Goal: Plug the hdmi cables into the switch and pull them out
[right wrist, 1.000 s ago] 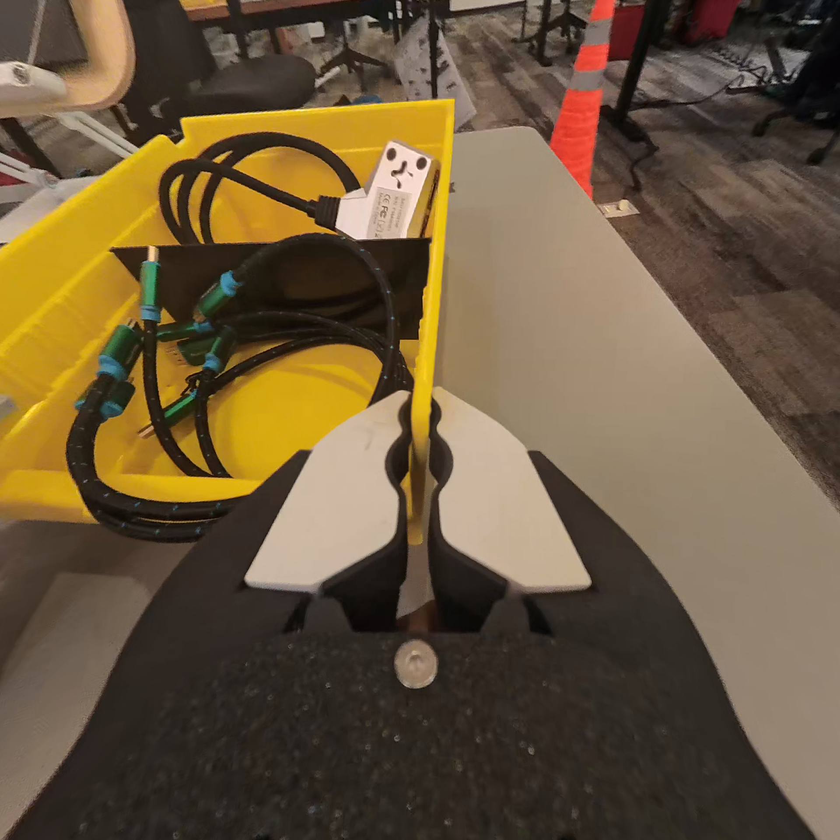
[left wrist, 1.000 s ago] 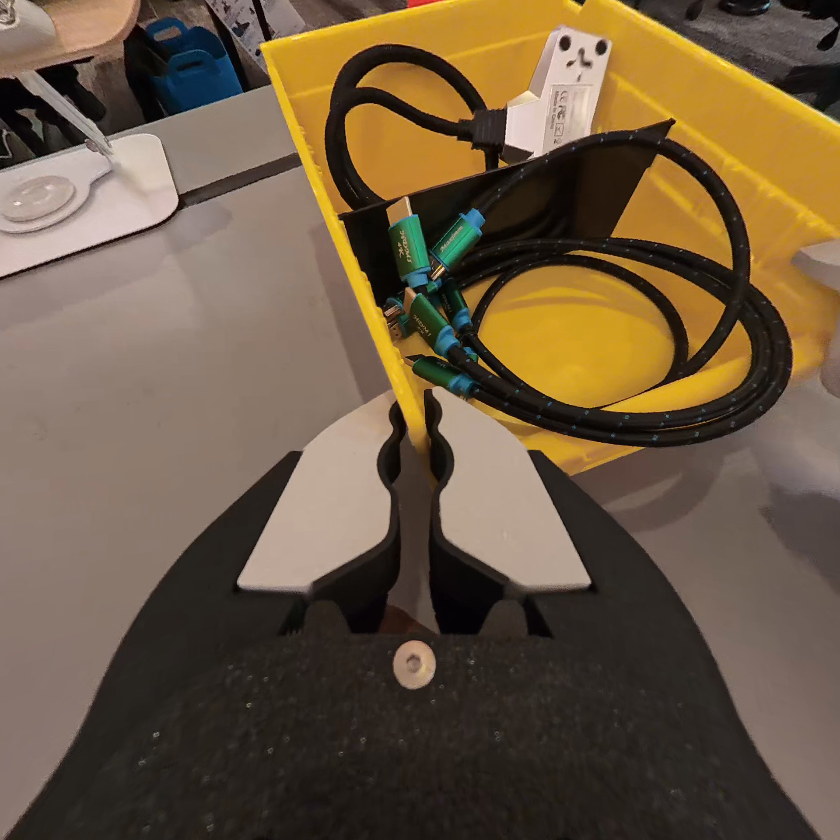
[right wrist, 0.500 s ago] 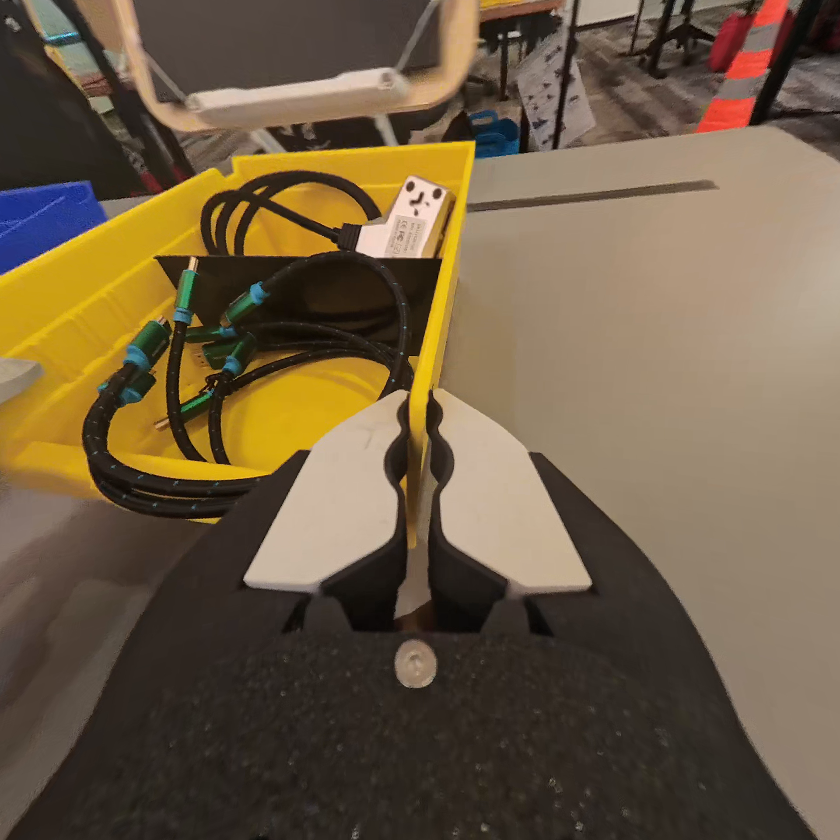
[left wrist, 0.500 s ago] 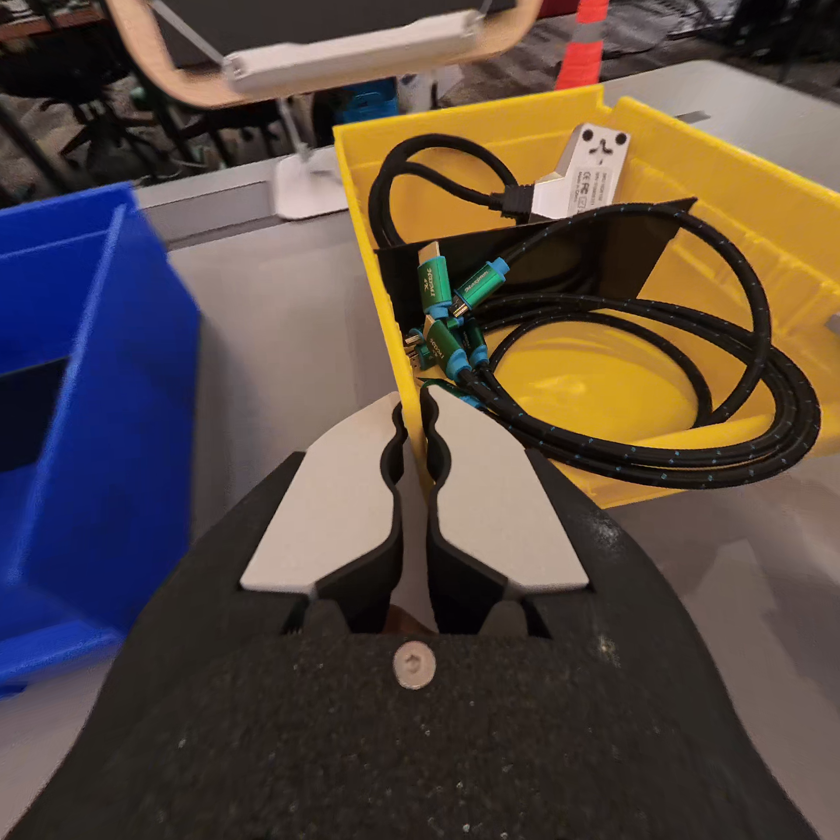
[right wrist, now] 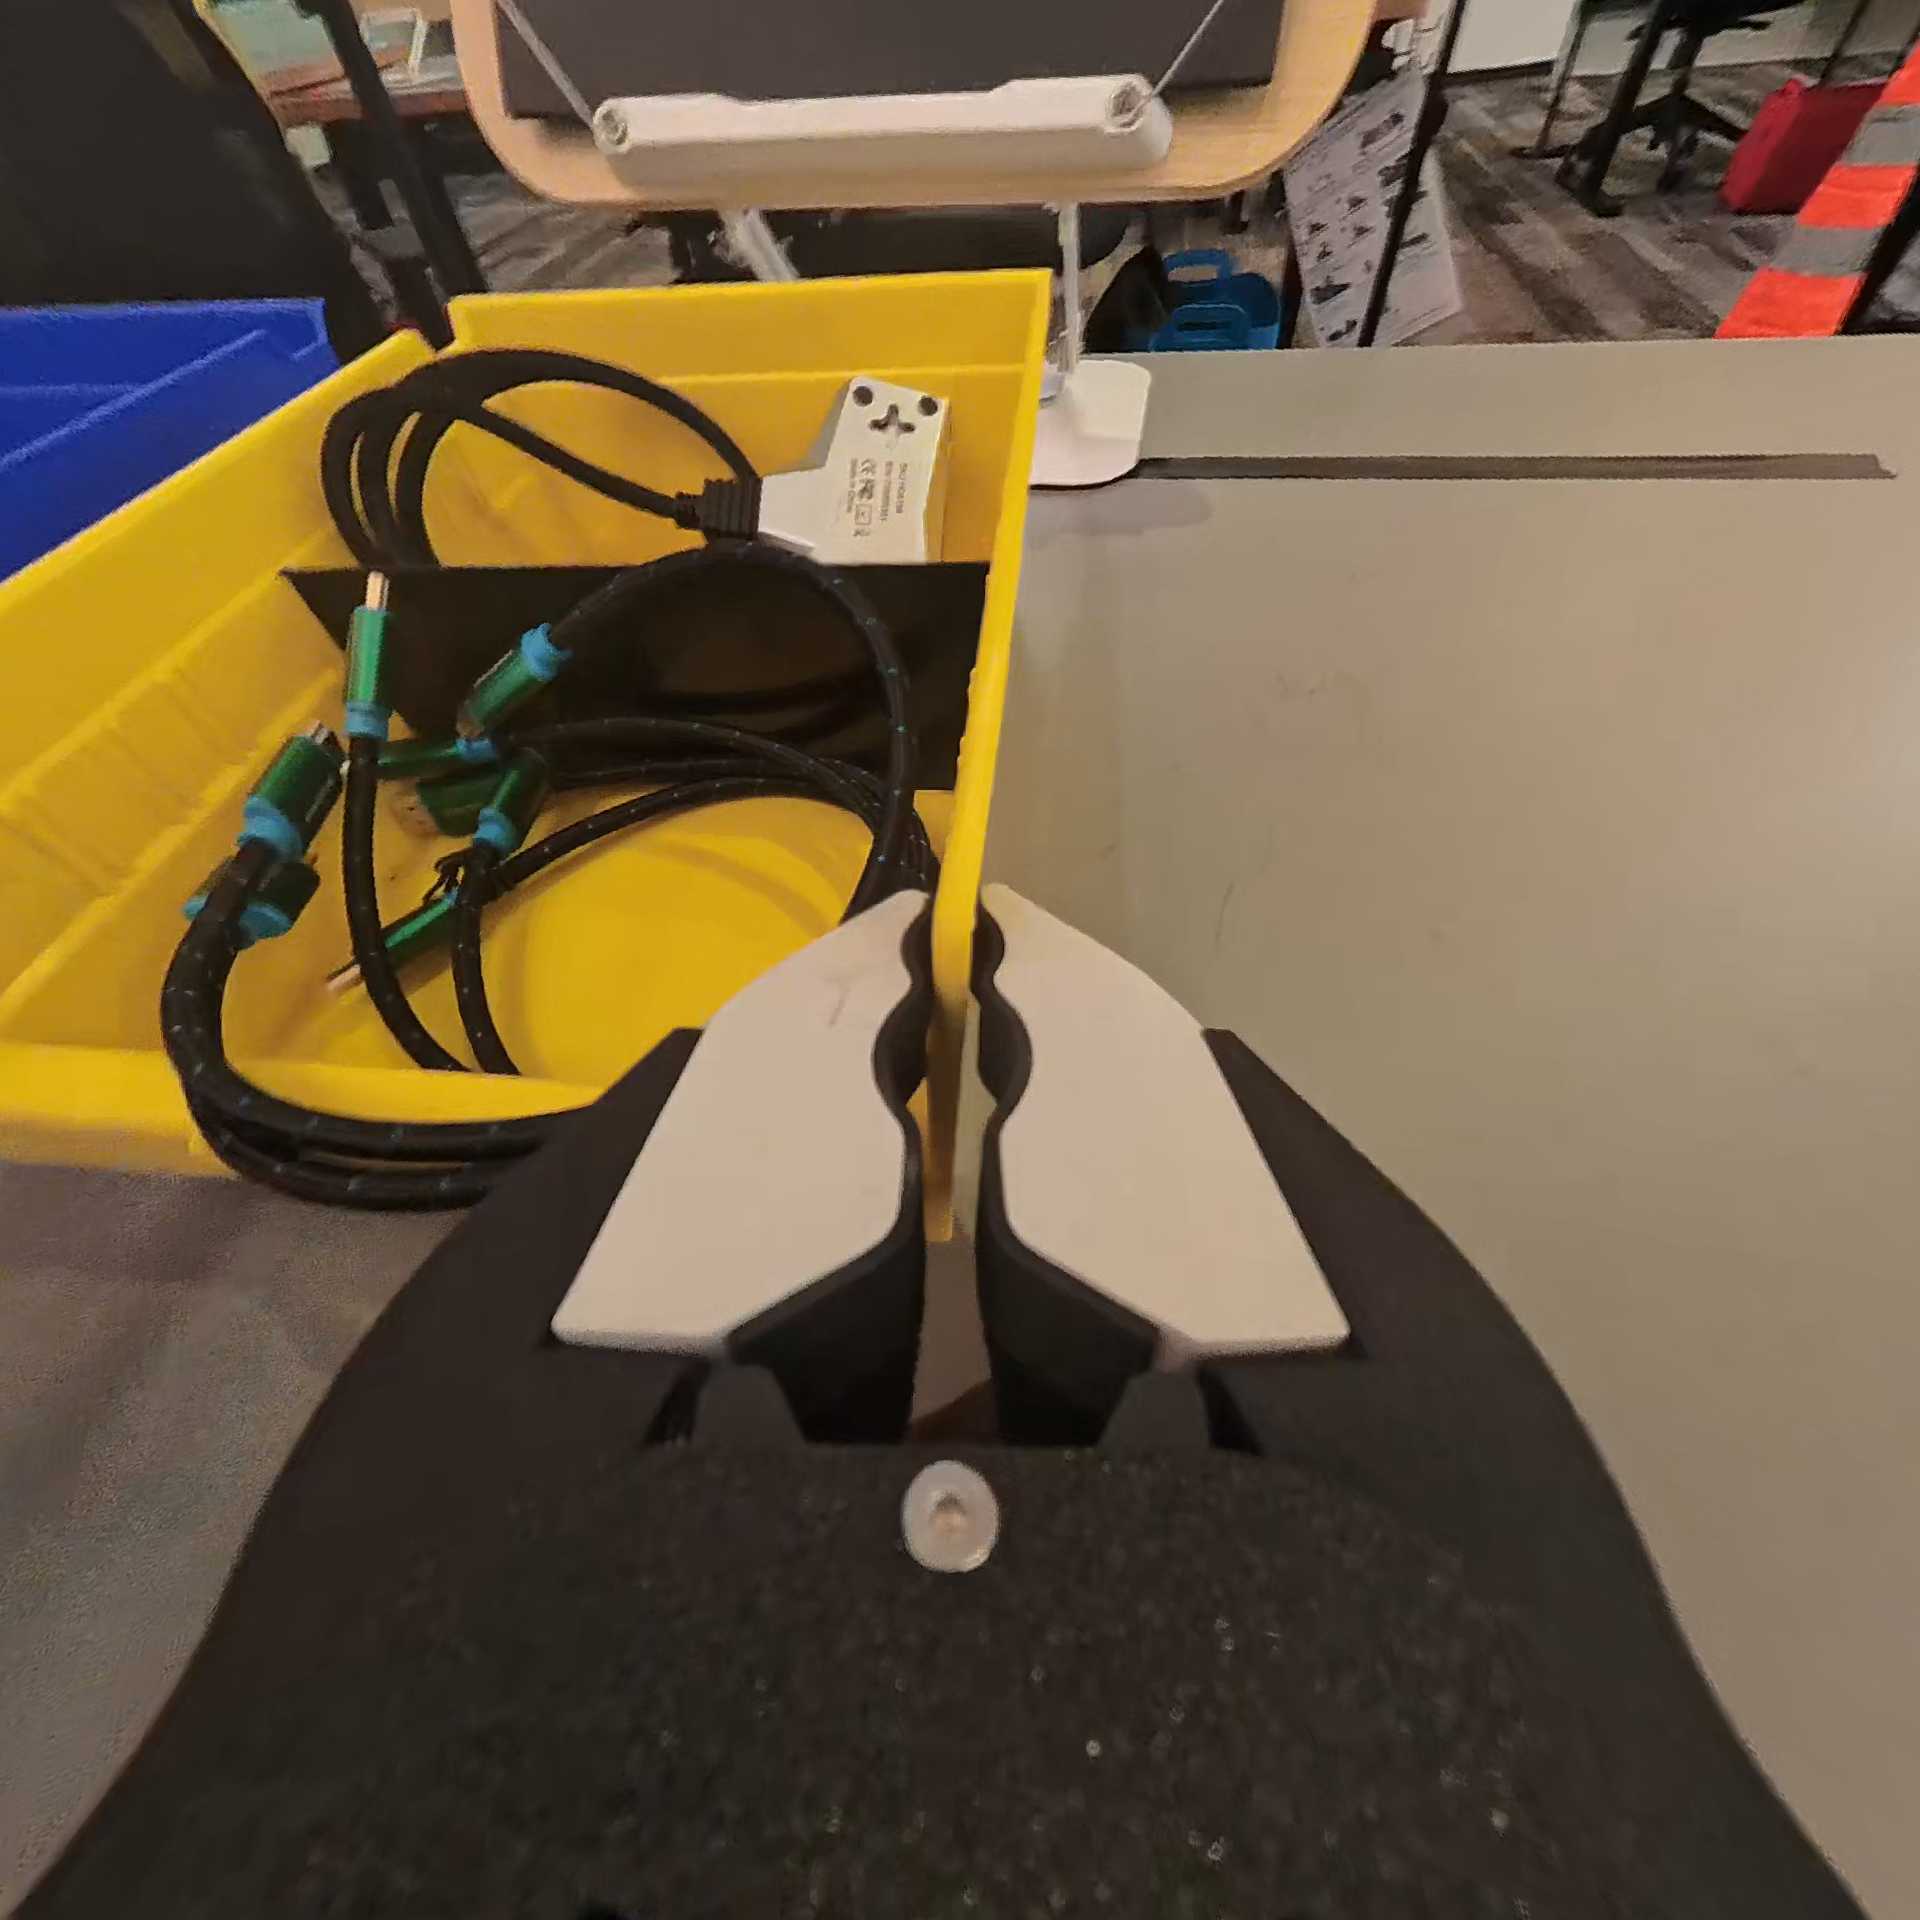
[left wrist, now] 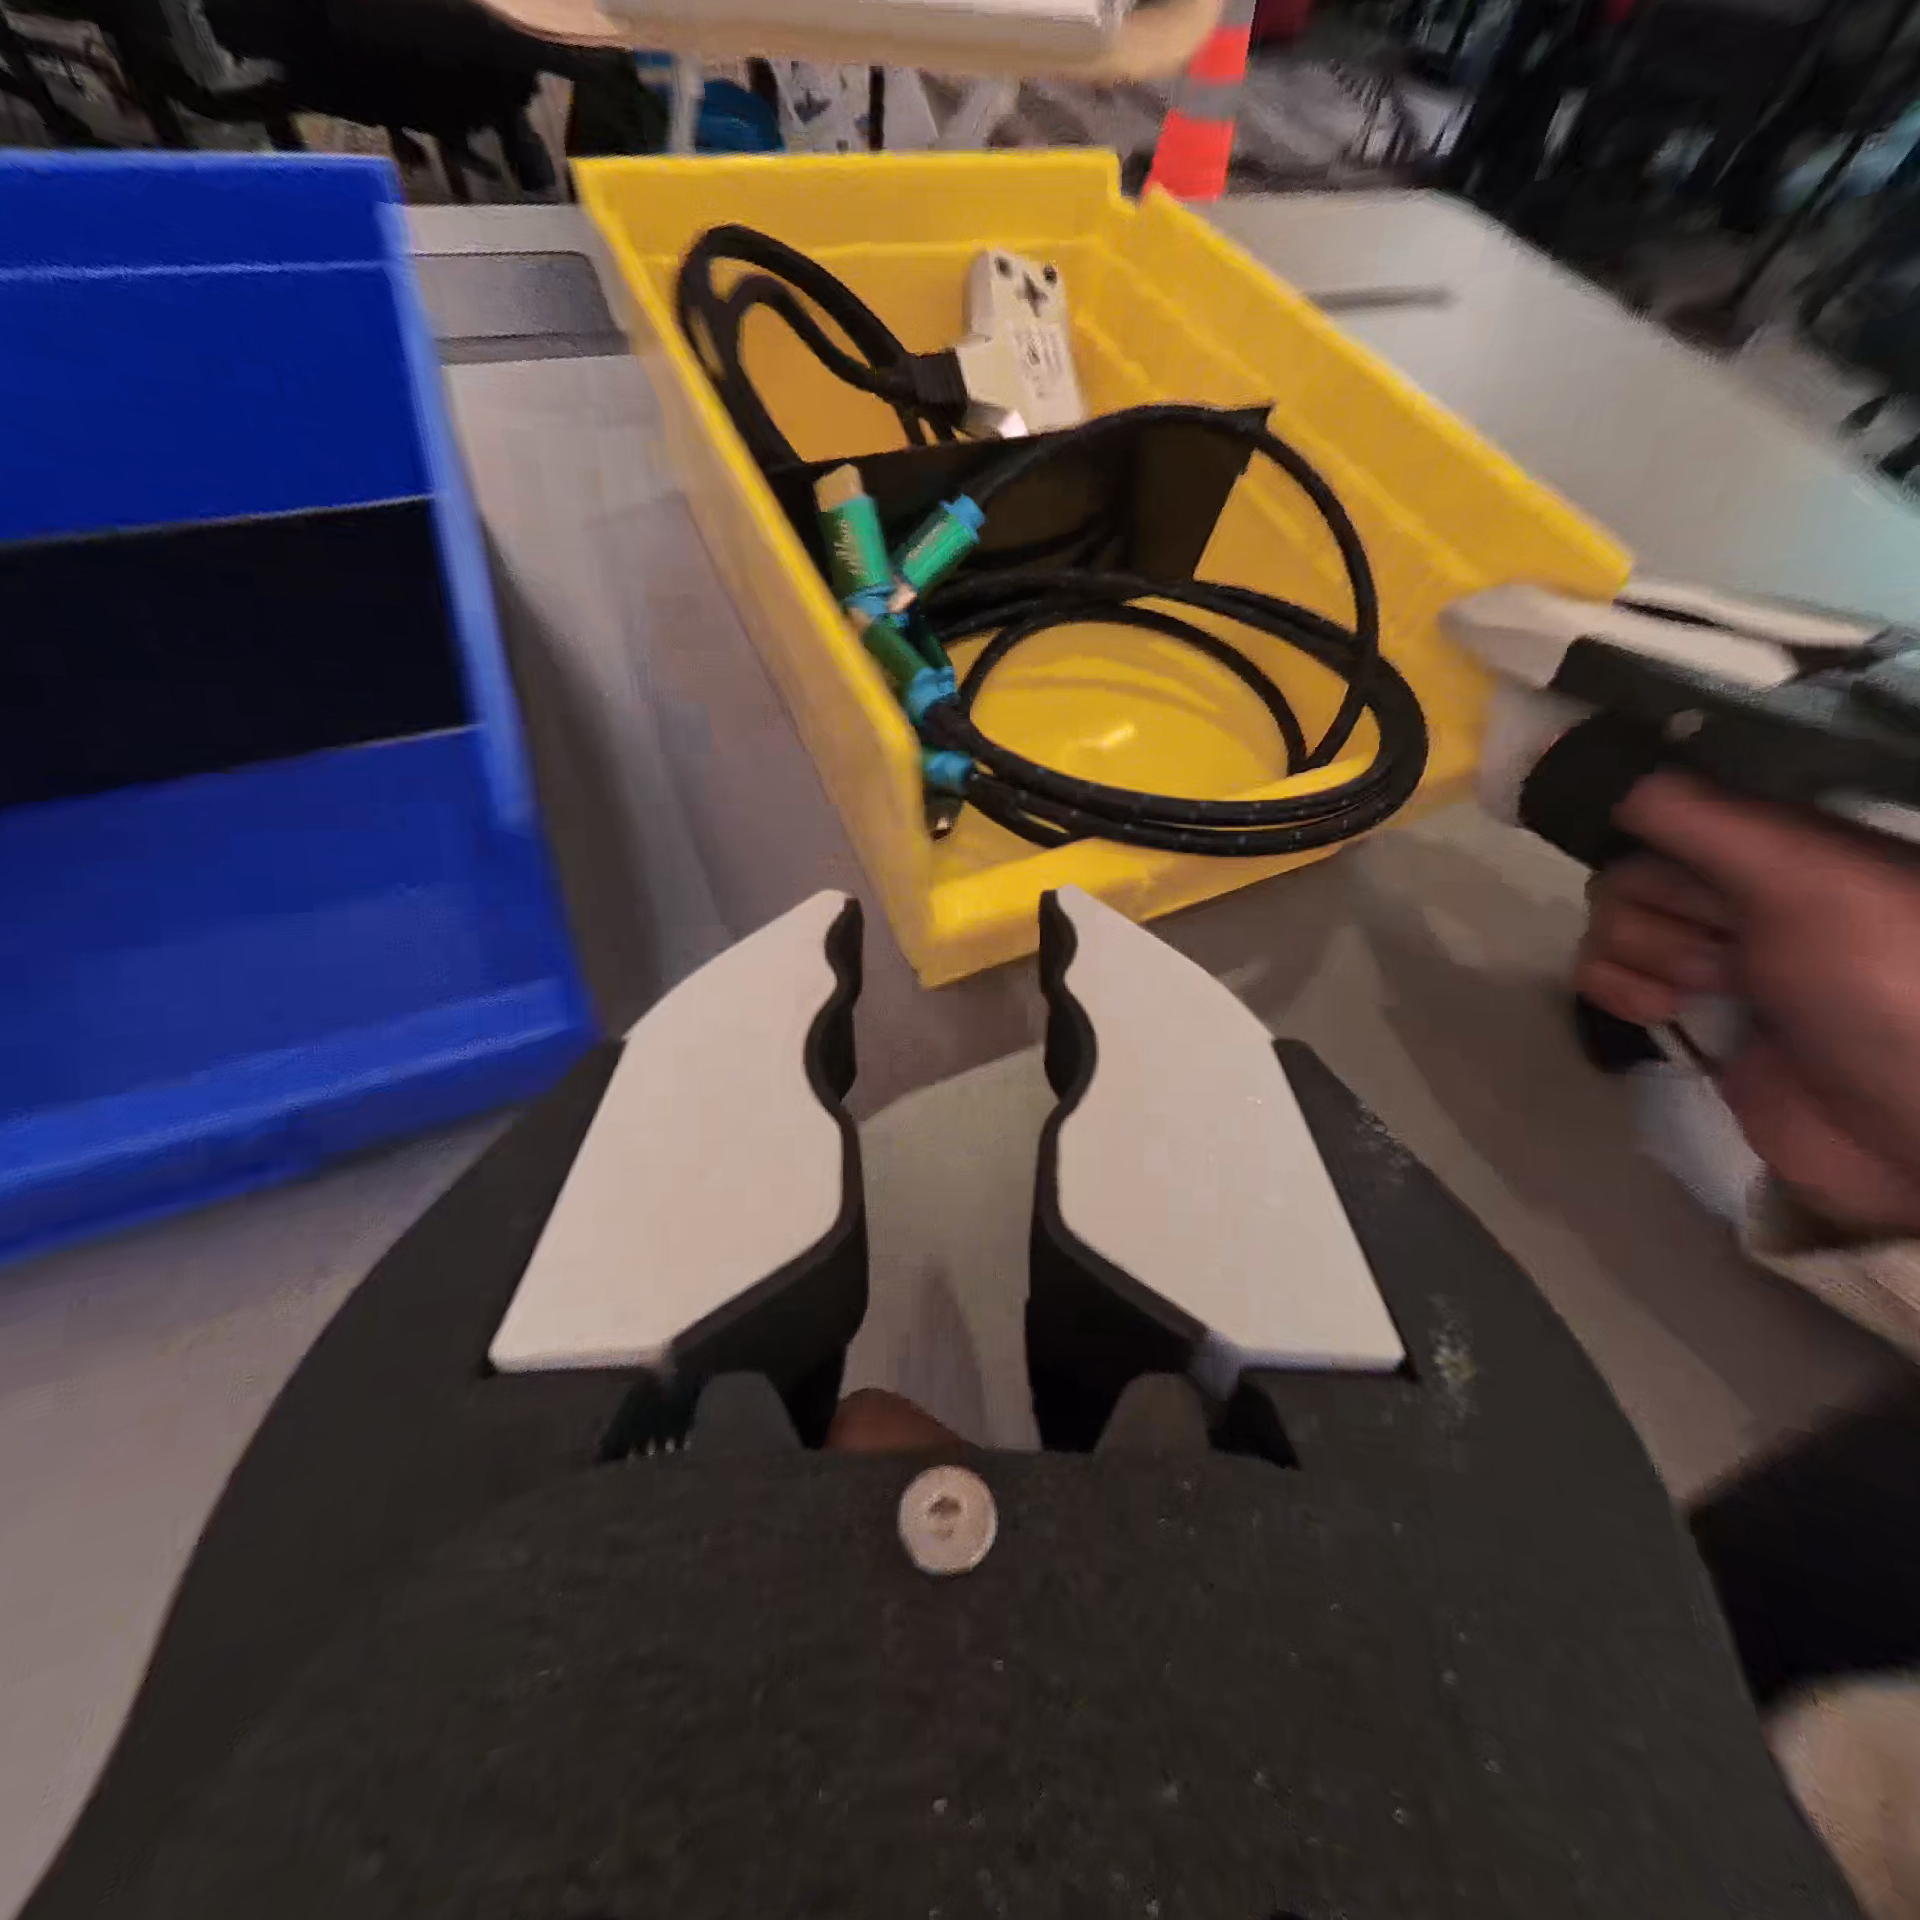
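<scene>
A yellow bin (left wrist: 1382,457) (right wrist: 135,665) on the grey table holds black braided HDMI cables (left wrist: 1195,810) (right wrist: 644,790) with green plugs (left wrist: 857,551) (right wrist: 366,665). The silver switch (left wrist: 1023,343) (right wrist: 883,478) lies behind a black divider (left wrist: 1132,488), a black cable in it. My left gripper (left wrist: 948,914) is open and empty, just short of the bin's near corner. My right gripper (right wrist: 954,909) is shut on the bin's right wall (right wrist: 992,675); it also shows at the right of the left wrist view (left wrist: 1486,644), held by a hand (left wrist: 1787,966).
A blue bin (left wrist: 229,665) (right wrist: 114,395) stands left of the yellow one. A white lamp base (right wrist: 1091,416) and a tan-framed stand (right wrist: 883,125) are behind the bin. Grey table (right wrist: 1455,831) spreads to the right. An orange cone (left wrist: 1195,114) stands beyond. The left gripper's tips are roughly 20 cm from the right gripper's.
My left gripper has let go of the yellow bin's left wall, opened and drawn back. The bin has swung round beside the blue bin. My right gripper keeps its hold.
</scene>
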